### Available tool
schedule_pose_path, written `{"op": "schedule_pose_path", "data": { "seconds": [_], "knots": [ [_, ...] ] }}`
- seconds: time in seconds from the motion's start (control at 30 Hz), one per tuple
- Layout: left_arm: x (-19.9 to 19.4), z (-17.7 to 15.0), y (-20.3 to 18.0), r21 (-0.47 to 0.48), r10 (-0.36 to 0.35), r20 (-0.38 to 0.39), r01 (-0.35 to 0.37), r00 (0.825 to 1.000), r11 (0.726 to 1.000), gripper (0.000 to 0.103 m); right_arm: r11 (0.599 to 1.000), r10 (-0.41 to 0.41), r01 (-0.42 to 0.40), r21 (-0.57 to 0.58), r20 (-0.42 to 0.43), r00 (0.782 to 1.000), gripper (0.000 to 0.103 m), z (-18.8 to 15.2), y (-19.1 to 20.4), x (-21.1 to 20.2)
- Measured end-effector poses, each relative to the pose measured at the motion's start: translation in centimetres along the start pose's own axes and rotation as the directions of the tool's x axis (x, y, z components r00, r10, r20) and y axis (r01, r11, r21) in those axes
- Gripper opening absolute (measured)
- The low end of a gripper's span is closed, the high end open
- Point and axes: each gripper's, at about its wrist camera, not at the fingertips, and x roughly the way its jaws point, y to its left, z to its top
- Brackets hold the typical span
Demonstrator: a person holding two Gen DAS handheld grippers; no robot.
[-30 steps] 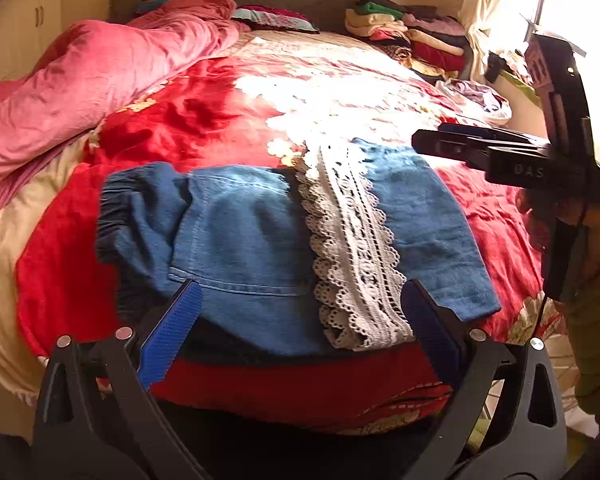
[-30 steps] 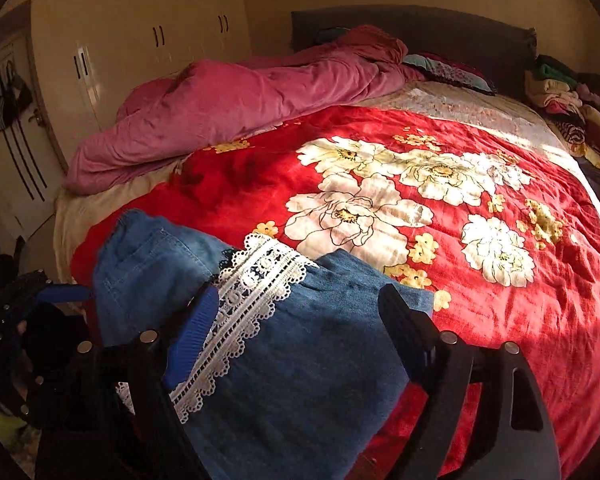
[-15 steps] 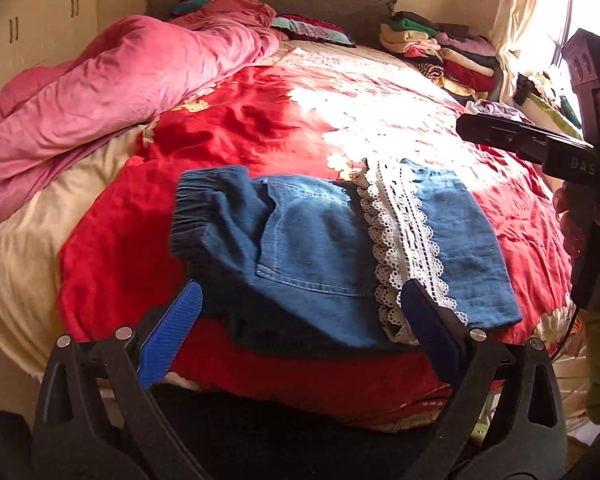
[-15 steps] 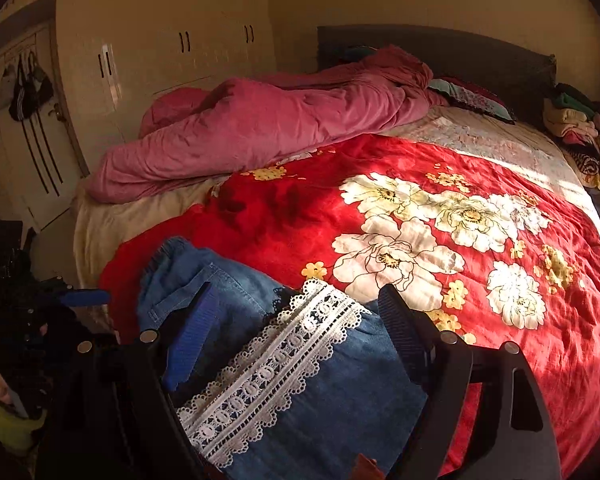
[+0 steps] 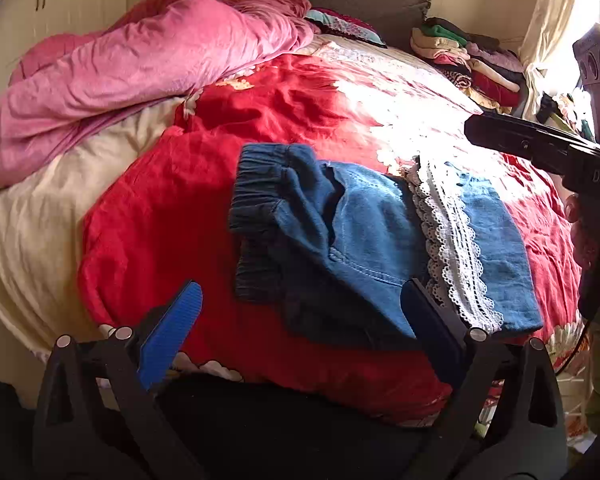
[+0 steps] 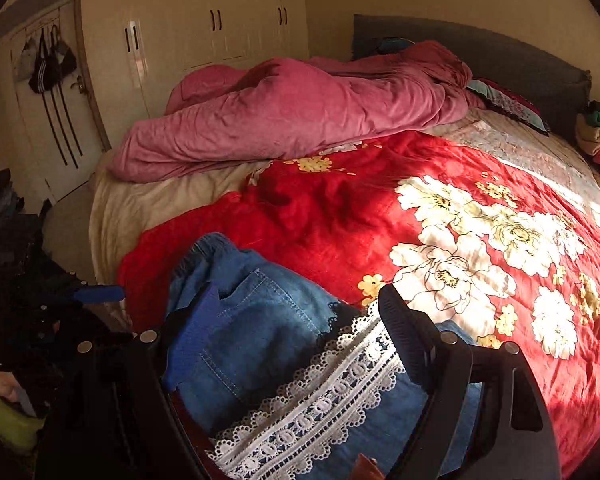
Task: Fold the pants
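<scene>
Folded blue denim pants (image 5: 364, 240) with a white lace band (image 5: 452, 252) lie on the red flowered bedspread (image 5: 172, 216) near the bed's foot edge. They also show in the right wrist view (image 6: 260, 340). My left gripper (image 5: 300, 320) is open and empty, held off the foot edge, in front of the pants' elastic waistband (image 5: 260, 200). My right gripper (image 6: 296, 320) is open and empty, above the pants' lace end. It shows at the right of the left wrist view (image 5: 540, 148).
A pink duvet (image 5: 120, 68) is bunched along the bed's far left. A stack of folded clothes (image 5: 468, 56) sits at the head, right side. A wardrobe (image 6: 204, 36) and a door (image 6: 56, 100) stand left of the bed.
Both grippers have pulled back from the pants, which now look smaller and farther. The left gripper's view has shifted left. The pants lie still.
</scene>
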Motion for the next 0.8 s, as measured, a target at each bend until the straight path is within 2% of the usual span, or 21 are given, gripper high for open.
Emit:
{"op": "schedule_pose_path", "data": {
  "seconds": [0.1,0.23,0.4,0.6,0.7,0.8],
  "knots": [
    [0.6,-0.2,1.2,-0.043,-0.025,-0.019,0.024,1.000,0.999,0.093,1.000,0.019,-0.020,-0.019,-0.023,1.000,0.081,0.3,0.8,1.3],
    [1.5,-0.5,2.5,-0.081,-0.007,-0.040,0.004,0.999,0.997,0.093,0.998,0.058,-0.061,-0.034,-0.070,0.996,0.081,0.8,1.5,3.6],
    [2.5,-1.0,3.8,-0.135,-0.037,-0.068,0.027,0.997,0.991,0.093,0.991,0.091,-0.104,-0.082,-0.140,0.986,0.081,1.4,2.8,6.9],
    [3.5,-1.3,4.3,-0.194,-0.198,-0.055,0.184,0.979,0.964,0.093,0.980,0.148,-0.171,-0.097,-0.211,0.966,0.081,2.5,4.1,10.3],
    [3.9,-1.4,4.1,-0.211,-0.225,-0.036,0.213,0.974,0.954,0.093,0.975,0.166,-0.195,-0.102,-0.240,0.957,0.081,3.2,4.7,12.0],
    [4.6,-1.4,3.9,-0.229,-0.240,-0.048,0.223,0.970,0.948,0.084,0.969,0.184,-0.221,-0.111,-0.275,0.944,0.081,3.7,5.5,13.5]
  ]
}}
